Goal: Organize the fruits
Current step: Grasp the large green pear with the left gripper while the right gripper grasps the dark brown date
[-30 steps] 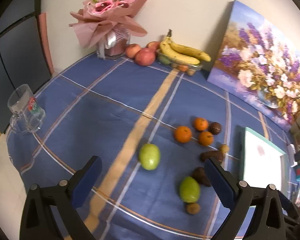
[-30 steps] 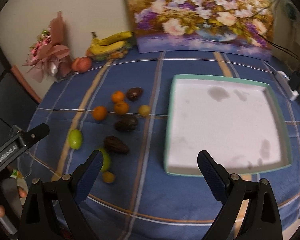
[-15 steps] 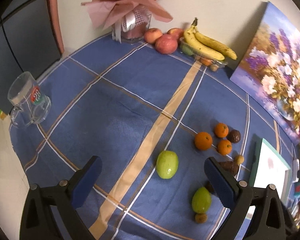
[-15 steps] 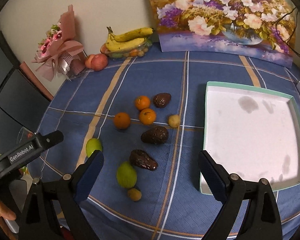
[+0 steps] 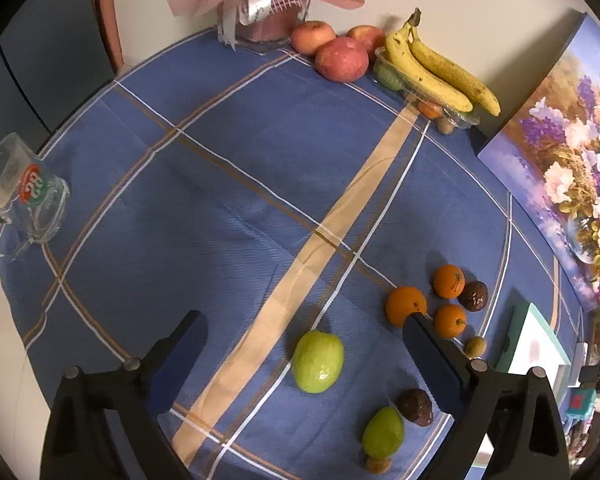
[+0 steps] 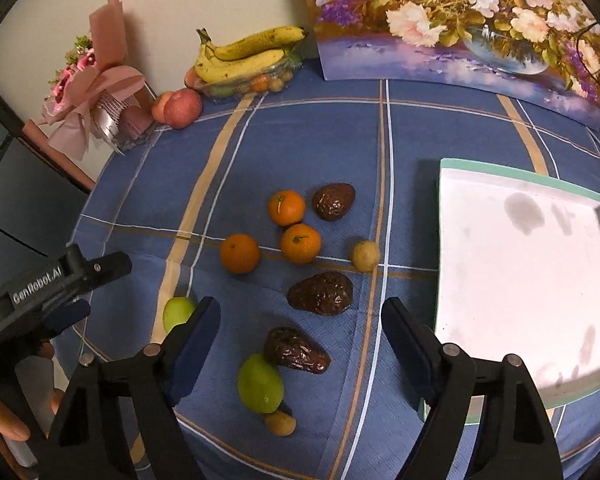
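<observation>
Two hand-held grippers are approaching loose fruit on the blue plaid surface [image 5: 220, 168].

Left wrist view: left hand-held gripper [image 5: 304, 354], jaws just narrowing but wide and empty, is framing the smooth green oval fruit [image 5: 318, 361].

Right wrist view: right hand-held gripper [image 6: 300, 336], also just narrowing and empty, is framing the wrinkled dark brown avocado [image 6: 296, 349]. Next, judged: descend, clamp, carry to the empty white teal-rimmed tray [image 6: 520, 176].

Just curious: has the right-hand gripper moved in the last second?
Yes. The right gripper has shifted left, off the white tray and over the scattered fruit; its jaws have just been closing, empty.
</observation>
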A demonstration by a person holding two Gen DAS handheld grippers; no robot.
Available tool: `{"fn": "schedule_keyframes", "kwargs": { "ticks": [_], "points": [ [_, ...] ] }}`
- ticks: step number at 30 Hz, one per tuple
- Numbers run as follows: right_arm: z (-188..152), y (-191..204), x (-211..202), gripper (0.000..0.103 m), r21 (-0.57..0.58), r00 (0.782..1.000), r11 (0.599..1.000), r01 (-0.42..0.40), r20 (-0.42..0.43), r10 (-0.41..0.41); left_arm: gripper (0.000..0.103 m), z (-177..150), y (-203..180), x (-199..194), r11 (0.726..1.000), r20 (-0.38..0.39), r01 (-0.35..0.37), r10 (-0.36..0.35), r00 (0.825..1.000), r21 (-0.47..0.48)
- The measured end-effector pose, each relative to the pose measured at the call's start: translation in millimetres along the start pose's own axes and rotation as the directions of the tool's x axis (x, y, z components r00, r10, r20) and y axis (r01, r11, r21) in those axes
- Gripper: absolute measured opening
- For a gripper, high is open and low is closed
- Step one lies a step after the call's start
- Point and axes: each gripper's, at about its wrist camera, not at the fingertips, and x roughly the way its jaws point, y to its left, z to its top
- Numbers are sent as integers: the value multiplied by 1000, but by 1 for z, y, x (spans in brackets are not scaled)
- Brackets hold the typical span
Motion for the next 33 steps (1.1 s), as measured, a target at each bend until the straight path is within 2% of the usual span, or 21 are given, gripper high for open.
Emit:
{"fn": "schedule_keyframes", "kwargs": {
  "ticks": [4,13,19,27,33],
  "points": [
    [1,3,11,75,3,1000,1000,7,-28,-7,96,-1,-5,10,999,-27,14,-13,1000,36],
    [-10,7,35,75,12,995,1000,3,-96,-2,92,-2,20,19,1000,-60,24,-25,998,-18],
    [-16,0,47,75,25,991,1000,11,-133,-8,89,-12,7,31,999,-98,12,-8,995,39],
    [-29,-1,68,75,14,979,999,40,-203,-36,78,-26,-1,59,997,-185,-13,26,982,73],
    [-30,-5,69,74,31,979,999,38,-200,-31,69,-26,5,63,999,-204,-2,11,979,47]
  ]
}}
